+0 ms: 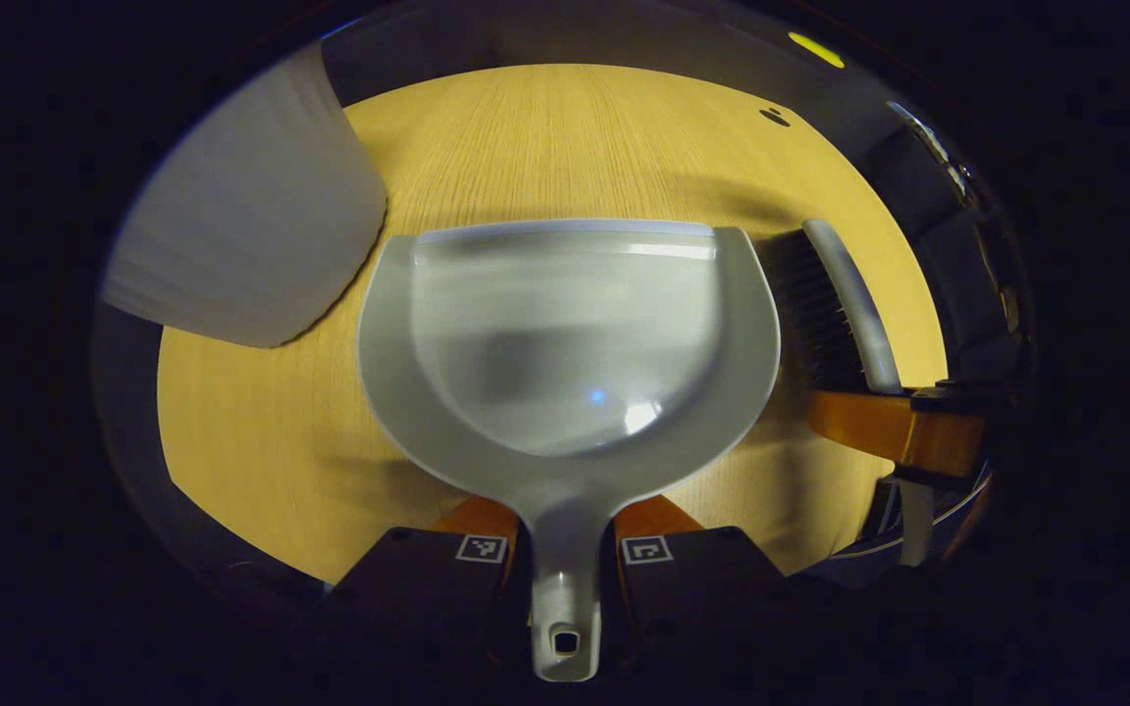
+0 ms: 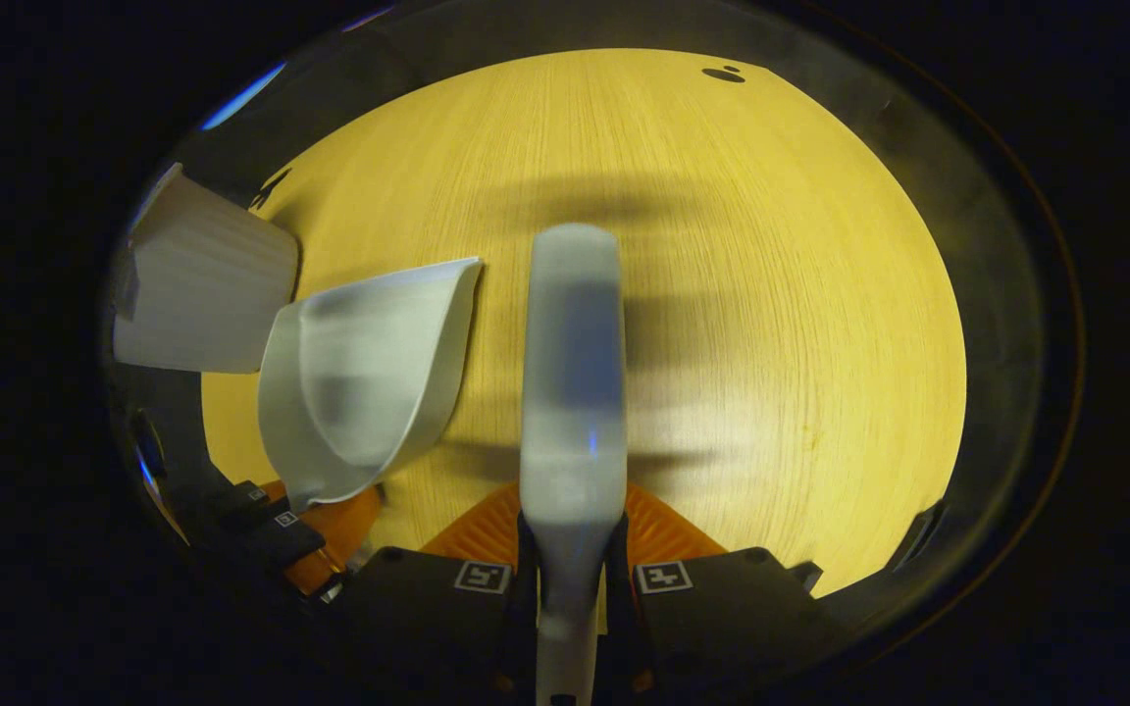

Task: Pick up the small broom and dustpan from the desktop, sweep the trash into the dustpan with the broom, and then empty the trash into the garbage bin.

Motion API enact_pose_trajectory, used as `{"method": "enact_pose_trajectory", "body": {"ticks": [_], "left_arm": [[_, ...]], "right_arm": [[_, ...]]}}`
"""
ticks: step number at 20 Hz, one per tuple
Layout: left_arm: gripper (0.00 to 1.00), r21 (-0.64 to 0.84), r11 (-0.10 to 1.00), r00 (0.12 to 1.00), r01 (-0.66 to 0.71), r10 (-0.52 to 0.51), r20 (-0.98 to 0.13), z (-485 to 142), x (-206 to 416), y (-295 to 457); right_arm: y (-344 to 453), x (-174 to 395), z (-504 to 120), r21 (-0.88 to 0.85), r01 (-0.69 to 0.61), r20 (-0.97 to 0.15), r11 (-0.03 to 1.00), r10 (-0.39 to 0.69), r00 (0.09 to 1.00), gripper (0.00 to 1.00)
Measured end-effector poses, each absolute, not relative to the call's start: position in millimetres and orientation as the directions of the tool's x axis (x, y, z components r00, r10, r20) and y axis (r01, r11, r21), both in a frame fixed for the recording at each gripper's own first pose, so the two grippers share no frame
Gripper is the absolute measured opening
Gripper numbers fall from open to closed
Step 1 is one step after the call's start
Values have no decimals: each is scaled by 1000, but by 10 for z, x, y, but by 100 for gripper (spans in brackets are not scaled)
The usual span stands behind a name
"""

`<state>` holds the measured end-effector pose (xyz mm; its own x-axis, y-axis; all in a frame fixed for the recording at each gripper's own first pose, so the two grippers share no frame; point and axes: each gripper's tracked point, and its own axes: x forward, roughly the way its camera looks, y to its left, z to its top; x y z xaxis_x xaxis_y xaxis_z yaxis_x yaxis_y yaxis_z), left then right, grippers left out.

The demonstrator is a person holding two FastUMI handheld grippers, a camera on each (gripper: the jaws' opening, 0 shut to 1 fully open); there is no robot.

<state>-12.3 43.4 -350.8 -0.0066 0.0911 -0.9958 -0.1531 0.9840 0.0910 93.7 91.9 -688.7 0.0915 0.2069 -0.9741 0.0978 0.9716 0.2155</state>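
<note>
Left claw [image 1: 563,549]: I have it clamped on the handle of the grey dustpan [image 1: 565,343], whose pan is held out over the wooden bench [image 1: 545,137].
Right claw [image 2: 573,564]: my fingers pinch the handle of the small broom [image 2: 573,373].
Broom position: just beside the dustpan's right rim, bristles toward it.
Garbage bin [image 1: 241,226]: white, at the bench's far left, close to the dustpan.

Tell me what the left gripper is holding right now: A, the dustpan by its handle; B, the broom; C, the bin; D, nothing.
A: in the left gripper view the left gripper has both fingers pressed on the handle of the dustpan, with the broom off to the side.
</note>
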Motion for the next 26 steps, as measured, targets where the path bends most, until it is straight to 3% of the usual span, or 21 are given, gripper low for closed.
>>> {"method": "enact_pose_trajectory", "body": {"ticks": [1, 2, 4, 5, 9, 10, 11, 12, 13, 15, 16, 18, 19, 26], "left_arm": [[27, 95, 986, 9, -139, 97, -995, -3489, -70, 437], [27, 95, 987, 8, -128, 97, -995, -3504, -80, 444], [28, 92, 988, 8, -126, 93, -996, -3501, -101, 441], [28, 93, 988, 0, -126, 94, -996, -3504, -102, 438], [29, 100, 989, -19, -111, 99, -995, -3494, -119, 429], [30, 102, 989, -29, -104, 99, -995, -3493, -128, 432], [31, 112, 988, -53, -105, 107, -993, -3488, -170, 433], [41, 110, 988, -54, -108, 104, -993, -3467, -175, 435], [47, 111, 988, -52, -110, 106, -993, -3482, -188, 440], [55, 121, 988, -61, -101, 115, -991, -3458, -209, 465], [72, 127, 987, -64, -99, 121, -991, -3463, -232, 492], [83, 154, 982, -54, -112, 149, -987, -3458, -249, 538], [83, 147, 982, -57, -119, 141, -988, -3457, -284, 514], [83, 88, 994, 35, -70, 91, -995, -3202, -447, 361]], "right_arm": [[932, 903, -6944, 215, 109, -976, 971, 209, 66, 27], [960, 860, -6951, 218, 113, -976, 969, 215, 33, 32], [984, 896, -6965, 217, 115, -976, 969, 215, 31, 29], [985, 901, -6967, 210, 115, -978, 971, 208, 29, 33], [974, 888, -6961, 202, 105, -979, 974, 200, 22, 33], [968, 889, -6963, 202, 102, -979, 974, 201, 20, 29], [964, 891, -6954, 202, 99, -979, 974, 201, 18, 40], [954, 887, -6958, 200, 96, -980, 975, 199, 18, 42], [954, 882, -6953, 200, 92, -980, 975, 200, 16, 35], [967, 872, -6947, 211, 88, -977, 974, 211, 13, 43], [968, 878, -6949, 210, 84, -978, 974, 209, 18, 55], [955, 872, -6956, 204, 82, -979, 976, 203, 22, 78], [965, 865, -6928, 211, 86, -978, 974, 209, 27, 100], [1054, 894, -6503, 294, 87, -948, 952, 280, 149, 99]]}}
